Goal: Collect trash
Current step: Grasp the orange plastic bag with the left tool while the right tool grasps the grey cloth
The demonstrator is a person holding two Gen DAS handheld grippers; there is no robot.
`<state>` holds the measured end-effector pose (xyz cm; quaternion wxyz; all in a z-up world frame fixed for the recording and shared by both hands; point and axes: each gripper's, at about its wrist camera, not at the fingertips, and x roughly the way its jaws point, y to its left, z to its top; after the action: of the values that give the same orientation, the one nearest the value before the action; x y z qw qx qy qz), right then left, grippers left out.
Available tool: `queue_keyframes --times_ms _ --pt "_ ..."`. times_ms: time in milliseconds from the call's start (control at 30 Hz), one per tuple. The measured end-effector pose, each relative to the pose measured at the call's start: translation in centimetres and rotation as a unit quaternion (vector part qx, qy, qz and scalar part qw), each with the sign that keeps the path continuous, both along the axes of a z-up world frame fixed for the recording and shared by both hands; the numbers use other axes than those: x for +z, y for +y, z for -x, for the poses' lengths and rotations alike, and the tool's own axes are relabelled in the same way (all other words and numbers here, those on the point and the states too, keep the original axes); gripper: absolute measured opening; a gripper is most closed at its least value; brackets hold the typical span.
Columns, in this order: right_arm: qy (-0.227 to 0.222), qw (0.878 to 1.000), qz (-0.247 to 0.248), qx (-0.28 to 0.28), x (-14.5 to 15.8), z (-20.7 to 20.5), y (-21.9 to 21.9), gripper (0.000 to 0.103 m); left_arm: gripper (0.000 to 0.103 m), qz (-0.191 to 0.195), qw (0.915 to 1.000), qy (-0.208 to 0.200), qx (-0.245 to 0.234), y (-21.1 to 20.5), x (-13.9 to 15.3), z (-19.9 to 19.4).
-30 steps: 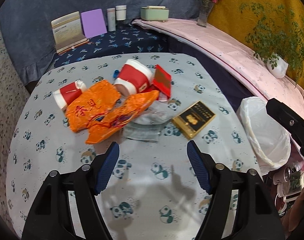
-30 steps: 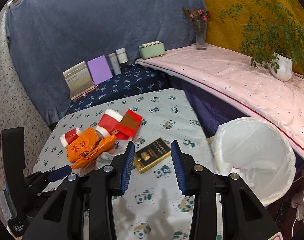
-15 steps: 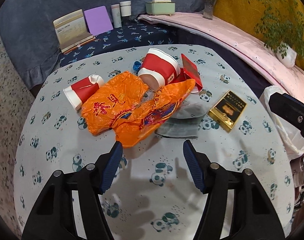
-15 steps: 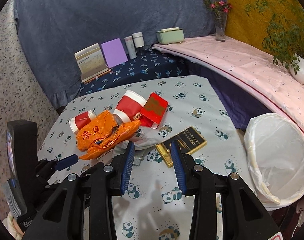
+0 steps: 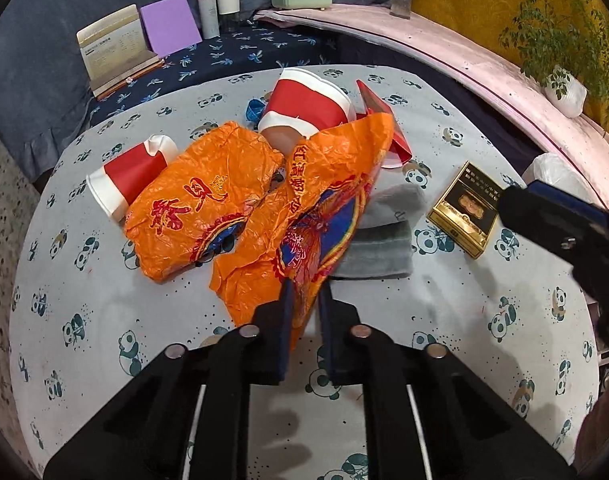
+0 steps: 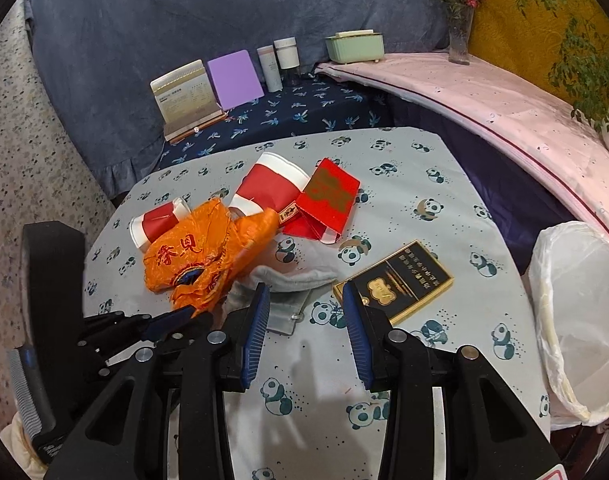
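small cup [image 5: 132,178]: left of orange wrapper [image 5: 304,216], uncollected
left gripper [image 5: 304,304]: jaws just closed, clenched on orange wrapper's near edge
right gripper [image 6: 304,312]: released, empty, right of wrapper
gold box [image 6: 394,280]: further right, uncollected
bin [image 6: 584,320]: far right, looks empty

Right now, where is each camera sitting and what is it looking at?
Left wrist: sits on the left tool, looks down at the table; its own fingers pinch the orange bag, and the right tool pokes in.
Right wrist: sits on the right tool, looks down at the gold box and bin; the left tool shows at left.
Both see the bag, cups, box.
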<state>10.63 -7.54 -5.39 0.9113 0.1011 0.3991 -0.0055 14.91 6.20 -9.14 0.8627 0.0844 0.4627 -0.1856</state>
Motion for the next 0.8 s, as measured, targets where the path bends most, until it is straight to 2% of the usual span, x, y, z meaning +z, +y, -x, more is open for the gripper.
queue_keyframes --times_ms 333,700,800 --pt "0.015 1.000 0.001 0.024 -1.6 -2.3 1.5 0.037 0.006 0.047 0.9983 0.014 0.032 1.7 2.0 1.0" --pt "0.034 0.998 0.011 0.057 -3.5 -5.7 3.0 0.037 0.006 0.066 0.9957 0.032 0.057 2.6 2.3 0.1" --pt "0.046 0.997 0.006 0.064 -4.2 -6.0 3.1 0.020 0.006 0.064 0.9957 0.033 0.058 2.6 2.2 0.1"
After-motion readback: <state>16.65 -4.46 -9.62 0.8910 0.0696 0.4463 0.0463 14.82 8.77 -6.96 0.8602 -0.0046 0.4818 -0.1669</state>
